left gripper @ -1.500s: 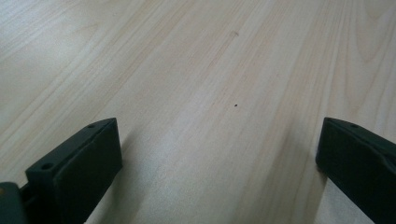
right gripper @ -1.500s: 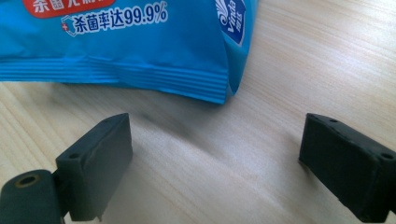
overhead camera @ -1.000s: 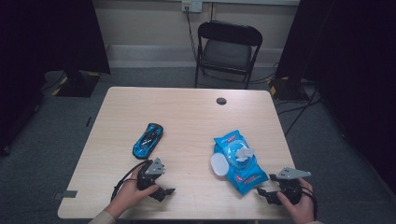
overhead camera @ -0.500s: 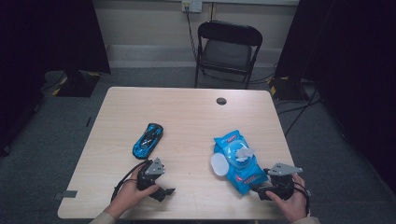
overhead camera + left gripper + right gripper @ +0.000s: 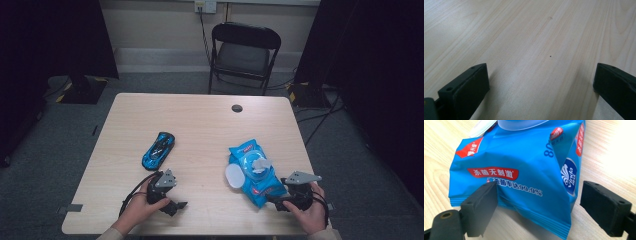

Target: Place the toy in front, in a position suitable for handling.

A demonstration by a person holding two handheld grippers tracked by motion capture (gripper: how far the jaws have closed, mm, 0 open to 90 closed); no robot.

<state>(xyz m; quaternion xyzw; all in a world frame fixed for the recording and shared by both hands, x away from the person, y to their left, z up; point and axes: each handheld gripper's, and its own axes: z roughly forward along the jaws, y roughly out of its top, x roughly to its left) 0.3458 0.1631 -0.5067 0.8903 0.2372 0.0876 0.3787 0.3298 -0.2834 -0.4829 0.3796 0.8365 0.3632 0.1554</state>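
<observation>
A blue pack of wet wipes (image 5: 254,173) lies on the wooden table (image 5: 200,120) at the front right, its white lid flipped open to the left and a wipe sticking up. My right gripper (image 5: 278,202) is at the pack's near end, open, and the sealed end of the pack (image 5: 524,185) lies between its jaws. A blue toy car (image 5: 158,150) lies left of centre. My left gripper (image 5: 176,206) rests near the front edge below the car, open over bare wood (image 5: 541,62).
A small dark disc (image 5: 237,108) lies near the table's far edge. A black folding chair (image 5: 243,50) stands behind the table. Cables run on the floor at the right.
My right gripper has moved left and forward from the table's front right corner, up to the near end of the wipes pack. The left gripper has stayed in place.
</observation>
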